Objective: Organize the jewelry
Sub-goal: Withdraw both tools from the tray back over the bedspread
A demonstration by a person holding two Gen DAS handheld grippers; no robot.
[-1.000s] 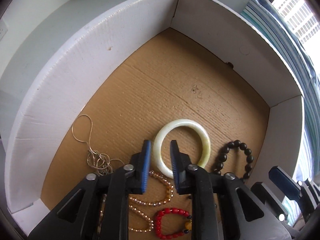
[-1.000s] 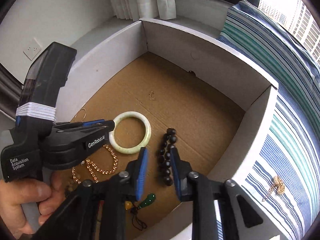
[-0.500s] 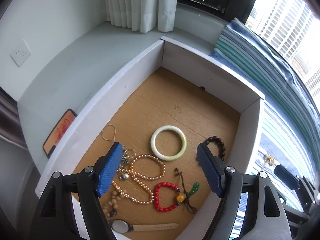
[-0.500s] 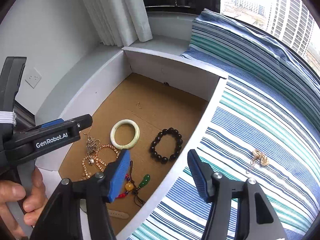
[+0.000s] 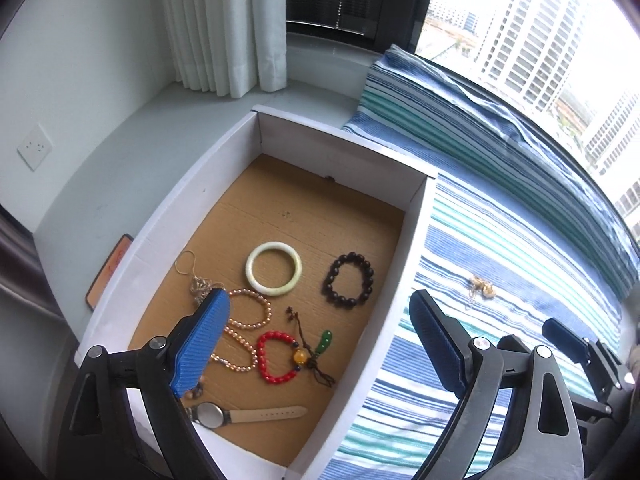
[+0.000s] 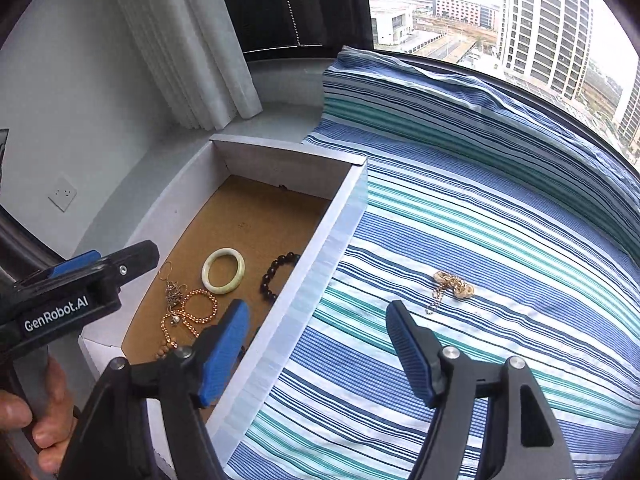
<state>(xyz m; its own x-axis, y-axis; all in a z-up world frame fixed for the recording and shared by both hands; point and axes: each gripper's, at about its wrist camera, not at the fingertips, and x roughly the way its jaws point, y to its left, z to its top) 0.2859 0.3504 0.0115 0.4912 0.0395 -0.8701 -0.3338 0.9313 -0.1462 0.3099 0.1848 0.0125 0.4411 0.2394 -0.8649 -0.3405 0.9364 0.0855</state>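
A white cardboard box (image 5: 416,216) with a brown floor holds a pale jade bangle (image 5: 273,262), a dark bead bracelet (image 5: 348,281), a red bead bracelet (image 5: 276,356), a pearl strand (image 5: 244,320), a silver chain (image 5: 196,280), a green pendant (image 5: 325,342) and a watch (image 5: 240,415). A gold chain (image 6: 452,285) lies outside on the striped cloth (image 6: 500,240); it also shows in the left wrist view (image 5: 480,289). My left gripper (image 5: 316,344) is open and empty above the box's near right wall. My right gripper (image 6: 316,352) is open and empty above the cloth beside the box (image 6: 320,240).
A white curtain (image 5: 224,28) and window sill lie behind the box. A wall socket (image 5: 35,147) is at the left. A flat orange-faced device (image 5: 108,272) lies on the sill left of the box. A striped pillow (image 6: 460,96) lies along the window.
Both grippers opened wide and pulled up and back out of the box. The right gripper shifted right over the striped cloth. The jade bangle and dark bracelet stay on the box floor.
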